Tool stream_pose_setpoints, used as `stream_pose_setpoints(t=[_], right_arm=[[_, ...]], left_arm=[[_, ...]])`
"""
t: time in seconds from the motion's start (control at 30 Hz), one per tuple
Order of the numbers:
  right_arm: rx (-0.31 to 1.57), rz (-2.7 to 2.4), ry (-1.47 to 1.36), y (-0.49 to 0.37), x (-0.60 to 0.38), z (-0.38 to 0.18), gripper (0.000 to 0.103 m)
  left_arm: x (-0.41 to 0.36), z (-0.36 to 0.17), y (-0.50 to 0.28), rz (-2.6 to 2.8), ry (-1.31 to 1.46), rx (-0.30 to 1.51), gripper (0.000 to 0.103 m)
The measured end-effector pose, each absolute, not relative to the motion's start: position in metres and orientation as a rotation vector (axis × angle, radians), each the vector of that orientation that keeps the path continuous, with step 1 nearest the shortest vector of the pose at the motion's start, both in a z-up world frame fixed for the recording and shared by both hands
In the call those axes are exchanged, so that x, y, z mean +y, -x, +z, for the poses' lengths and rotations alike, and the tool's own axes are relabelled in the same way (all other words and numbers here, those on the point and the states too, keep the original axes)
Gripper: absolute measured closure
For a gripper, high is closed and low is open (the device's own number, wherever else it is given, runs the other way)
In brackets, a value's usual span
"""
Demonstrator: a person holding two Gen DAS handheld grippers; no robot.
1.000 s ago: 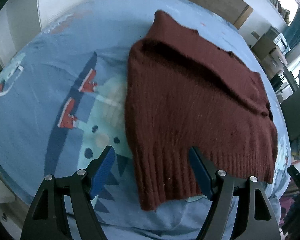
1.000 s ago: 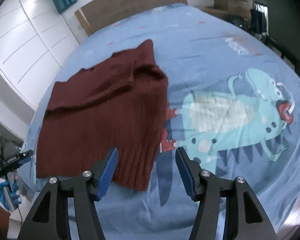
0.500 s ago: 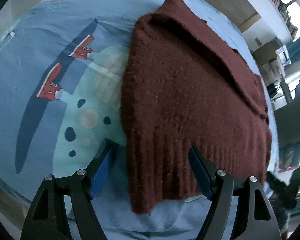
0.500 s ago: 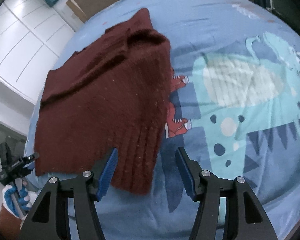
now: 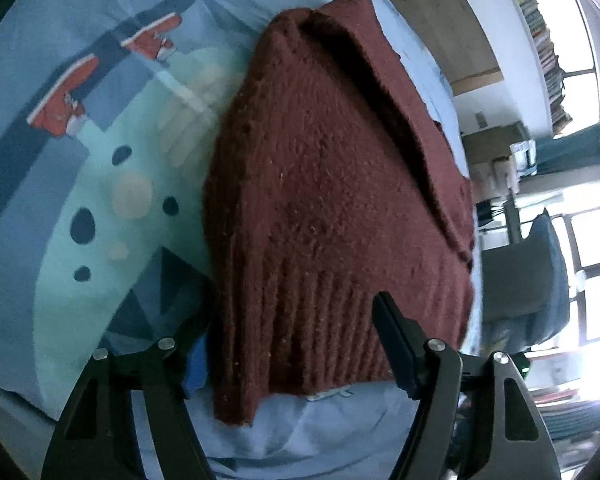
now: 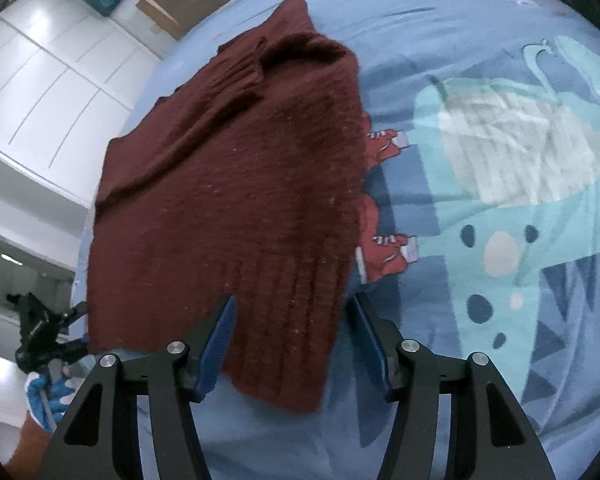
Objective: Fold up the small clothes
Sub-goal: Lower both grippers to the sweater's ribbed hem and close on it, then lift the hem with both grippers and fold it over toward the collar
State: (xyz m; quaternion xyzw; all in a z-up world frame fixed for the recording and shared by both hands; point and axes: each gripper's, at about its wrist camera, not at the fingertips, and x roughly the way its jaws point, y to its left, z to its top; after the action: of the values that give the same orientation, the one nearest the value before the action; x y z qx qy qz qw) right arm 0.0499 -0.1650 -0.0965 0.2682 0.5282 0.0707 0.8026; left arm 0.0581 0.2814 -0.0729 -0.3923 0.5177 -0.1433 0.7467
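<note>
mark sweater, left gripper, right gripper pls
sweater (image 5: 340, 200): left wrist view, middle of knit body.
left gripper (image 5: 288, 340): left wrist view, midway between open fingertips, over ribbed hem.
right gripper (image 6: 292, 332): right wrist view, midway between open fingertips, over hem corner.

Legible text, labels, numbers: none that I can read in either wrist view. The bedsheet (image 6: 480, 20) carries only a printed cartoon dinosaur (image 6: 512, 184), without lettering; the book spines on the shelf (image 5: 540, 36) are too small and blurred to read.
</note>
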Motion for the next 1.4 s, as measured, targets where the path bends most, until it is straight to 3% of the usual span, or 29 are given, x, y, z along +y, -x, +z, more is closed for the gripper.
stream_pose_setpoints(t=[0.13, 0.27, 0.47, 0.53, 0.63, 1.0, 1.17, 1.4], right_arm=[[1.138, 0.193, -0.589, -0.055, -0.160, -0.098, 0.044], [1.141, 0.208, -0.619, -0.057, -0.159, -0.101, 0.060], [1.139, 0.208, -0.661, -0.054, -0.165, -0.104, 0.071], [1.142, 0.213, -0.662, -0.056, -0.164, -0.104, 0.071], [1.147, 0.223, -0.668, -0.056, -0.163, -0.106, 0.071], [1.161, 0.254, -0.654, -0.062, -0.158, -0.108, 0.071], [1.159, 0.261, -0.662, -0.063, -0.158, -0.108, 0.084], [1.138, 0.275, -0.679, -0.063, -0.157, -0.105, 0.088]], left_arm=[[0.292, -0.079, -0.056, -0.361, 0.949, 1.130, 0.042], [0.302, -0.079, -0.057, -0.367, 0.960, 1.133, 0.046], [0.321, -0.087, -0.051, -0.351, 0.991, 1.131, 0.069], [0.330, -0.094, -0.046, -0.340, 1.017, 1.128, 0.082], [0.342, -0.103, -0.039, -0.329, 1.064, 1.124, 0.089], [0.329, -0.093, -0.052, -0.328, 1.039, 1.130, 0.092], [0.311, -0.085, -0.056, -0.315, 1.011, 1.123, 0.093], [0.299, -0.074, -0.057, -0.321, 0.991, 1.116, 0.094]])
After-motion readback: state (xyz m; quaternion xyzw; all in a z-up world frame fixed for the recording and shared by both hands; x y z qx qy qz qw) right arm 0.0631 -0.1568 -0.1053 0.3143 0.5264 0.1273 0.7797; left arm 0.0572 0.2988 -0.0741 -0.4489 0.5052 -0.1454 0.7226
